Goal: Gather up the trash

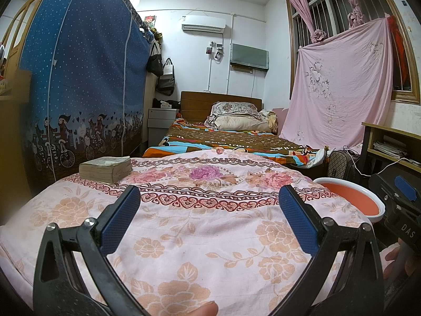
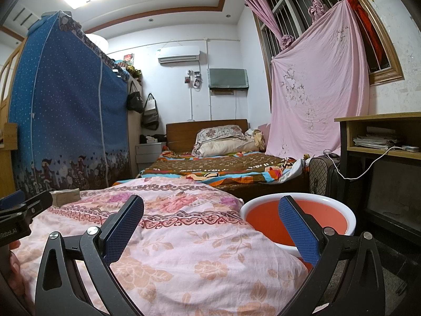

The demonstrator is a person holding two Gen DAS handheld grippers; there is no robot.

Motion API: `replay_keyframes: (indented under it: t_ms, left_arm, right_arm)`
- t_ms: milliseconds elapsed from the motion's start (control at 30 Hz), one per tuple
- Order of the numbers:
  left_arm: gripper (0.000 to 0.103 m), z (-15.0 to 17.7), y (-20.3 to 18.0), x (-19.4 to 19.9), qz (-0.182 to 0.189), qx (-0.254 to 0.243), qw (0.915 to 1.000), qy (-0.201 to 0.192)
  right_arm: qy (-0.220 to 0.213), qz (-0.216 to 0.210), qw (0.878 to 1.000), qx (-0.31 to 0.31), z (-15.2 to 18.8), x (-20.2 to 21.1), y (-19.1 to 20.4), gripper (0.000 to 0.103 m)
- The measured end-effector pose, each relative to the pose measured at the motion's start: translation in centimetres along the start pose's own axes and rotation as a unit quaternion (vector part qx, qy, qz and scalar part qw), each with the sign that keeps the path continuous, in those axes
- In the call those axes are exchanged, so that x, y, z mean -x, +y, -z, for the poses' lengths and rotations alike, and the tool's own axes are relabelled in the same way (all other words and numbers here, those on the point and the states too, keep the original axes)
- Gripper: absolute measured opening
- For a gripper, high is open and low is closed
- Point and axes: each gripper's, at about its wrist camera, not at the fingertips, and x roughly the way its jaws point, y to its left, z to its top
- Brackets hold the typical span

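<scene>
My left gripper (image 1: 209,192) is open above a surface covered by a pink floral cloth (image 1: 200,231), with nothing between its fingers. A thick worn book (image 1: 105,169) lies on the cloth at the far left. My right gripper (image 2: 211,200) is also open and empty, over the right end of the cloth (image 2: 184,250) and beside an orange basin with a white rim (image 2: 260,218). The basin (image 1: 352,202) sits low at the cloth's right edge, and what shows of its inside is bare. No loose trash shows in either view.
A bed with a patterned blanket (image 1: 223,139) lies beyond the cloth. A blue fabric wardrobe (image 1: 79,79) stands at the left. At the right are a wooden desk (image 2: 381,131), a checkered bag (image 2: 321,176) and a white cable (image 2: 368,168).
</scene>
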Motion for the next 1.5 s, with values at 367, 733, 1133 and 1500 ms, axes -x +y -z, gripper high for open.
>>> replay_keyframes:
  t_ms: [367,733,1133,1500]
  left_arm:
    - [0.091,0.01,0.02,-0.02,0.0,0.0,1.0,0.0]
    - [0.091,0.01,0.05,-0.02,0.0,0.0,1.0,0.0]
    - [0.092,-0.03,0.04,-0.02,0.002,0.0,1.0,0.0]
    - [0.091,0.2,-0.91,0.52,-0.006,-0.009,0.9999,-0.009]
  right_arm:
    - [0.0,0.0,1.0,0.0,-0.1,0.08,0.05,0.103]
    - [0.001,0.0,1.0,-0.001,-0.18,0.08,0.06,0.103]
    - [0.002,0.0,1.0,-0.001,-0.13,0.29,0.16,0.103]
    - [0.003,0.0,1.0,0.0,-0.14,0.28,0.17,0.103]
